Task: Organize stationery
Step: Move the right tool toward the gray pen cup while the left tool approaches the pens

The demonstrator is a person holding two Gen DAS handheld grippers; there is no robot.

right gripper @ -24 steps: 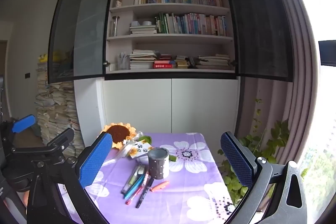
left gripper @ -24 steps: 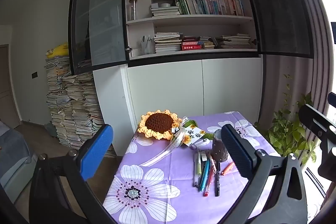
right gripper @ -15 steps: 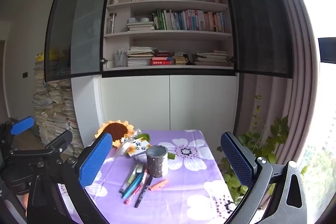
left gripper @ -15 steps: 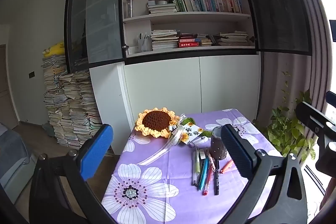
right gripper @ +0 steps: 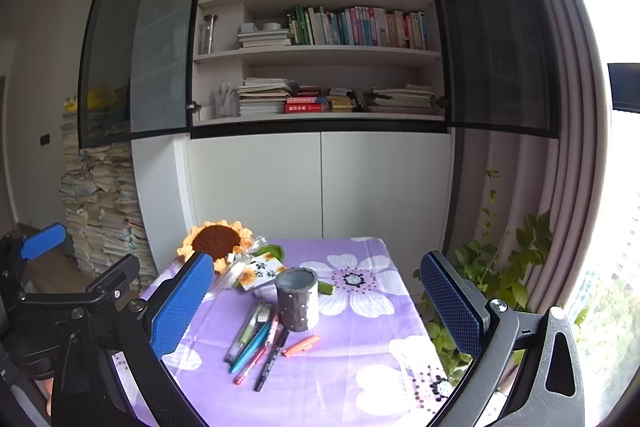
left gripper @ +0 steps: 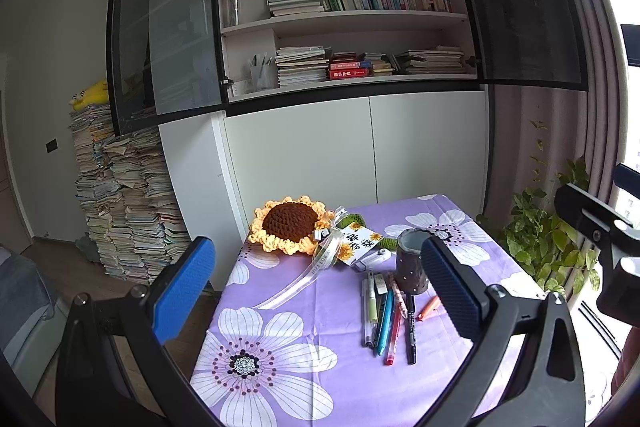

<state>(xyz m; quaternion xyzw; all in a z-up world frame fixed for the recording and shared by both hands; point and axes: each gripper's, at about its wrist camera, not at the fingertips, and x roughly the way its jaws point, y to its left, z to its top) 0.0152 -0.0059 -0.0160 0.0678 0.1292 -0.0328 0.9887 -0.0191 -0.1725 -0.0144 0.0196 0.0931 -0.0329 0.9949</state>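
Observation:
Several pens (left gripper: 384, 315) (right gripper: 256, 339) lie side by side on the purple flowered tablecloth (left gripper: 340, 367) (right gripper: 360, 367). An orange marker (left gripper: 430, 307) (right gripper: 301, 345) lies to their right. A dark grey pen cup (left gripper: 410, 267) (right gripper: 298, 303) stands upright just behind them. My left gripper (left gripper: 314, 251) is open and empty, well short of the pens. My right gripper (right gripper: 316, 263) is also open and empty, above the near side of the table. In the left wrist view one finger hides part of the cup.
A crochet sunflower (left gripper: 290, 223) (right gripper: 216, 241) with a ribbon and a printed card (left gripper: 356, 245) lies at the table's back left. A potted plant (left gripper: 540, 235) (right gripper: 500, 267) stands right of the table, paper stacks (left gripper: 120, 207) to the left, and a bookcase behind.
Both views have shifted a little, so the shelves and the table sit slightly higher in the picture. Both jaws stay wide open. Nothing on the table has moved.

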